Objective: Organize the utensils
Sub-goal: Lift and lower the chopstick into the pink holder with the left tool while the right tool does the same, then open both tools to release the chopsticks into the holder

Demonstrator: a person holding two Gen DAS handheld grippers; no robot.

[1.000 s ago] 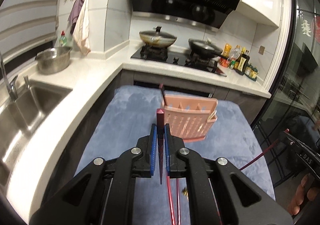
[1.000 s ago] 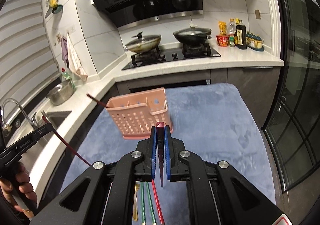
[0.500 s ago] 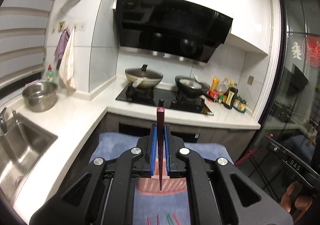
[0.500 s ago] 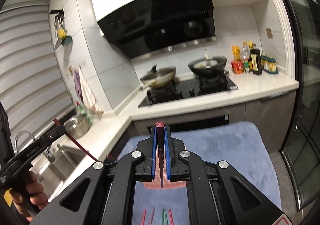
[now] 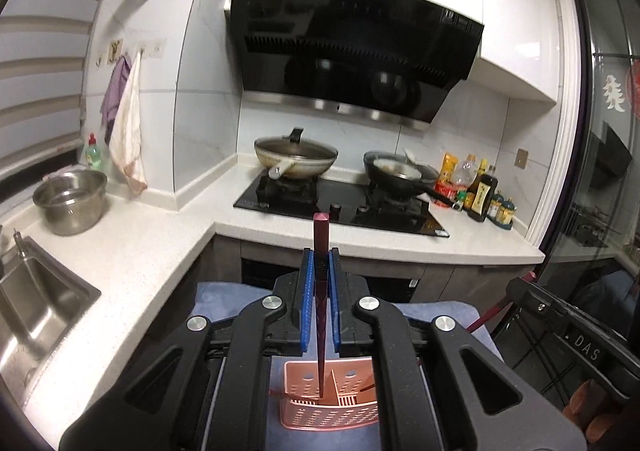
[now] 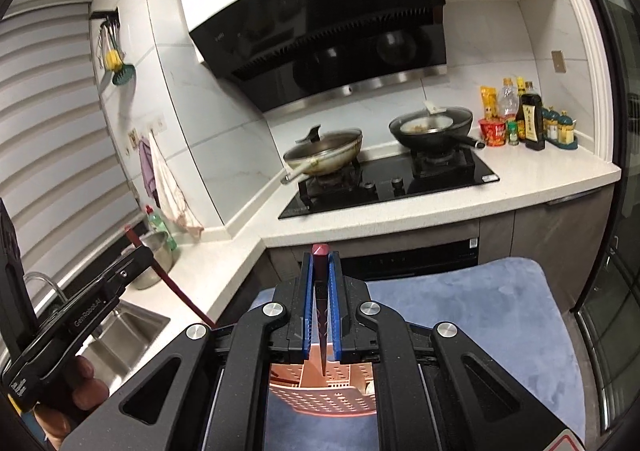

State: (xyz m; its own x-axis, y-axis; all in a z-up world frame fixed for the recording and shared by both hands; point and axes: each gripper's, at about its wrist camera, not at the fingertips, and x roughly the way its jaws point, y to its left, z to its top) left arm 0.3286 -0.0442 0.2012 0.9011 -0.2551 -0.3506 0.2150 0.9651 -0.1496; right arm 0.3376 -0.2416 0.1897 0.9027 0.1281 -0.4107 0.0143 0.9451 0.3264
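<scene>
Both tools have risen since a second ago: the pink utensil basket, then ahead of them, now sits low beneath the fingers in each view. Left tool (image 5: 320,271) is pressed together on a dark red chopstick (image 5: 320,291), which stands upright between the blue pads with its tip over the pink basket (image 5: 332,407). Right tool (image 6: 321,275) likewise pinches a second dark red chopstick (image 6: 321,315), its point hanging above the same basket (image 6: 324,395). That basket stands on the blue cloth (image 6: 480,315) covering the surface. Another chopstick end leans inside the basket's right compartment. Behind, two pans rest on the stove (image 5: 340,207).
</scene>
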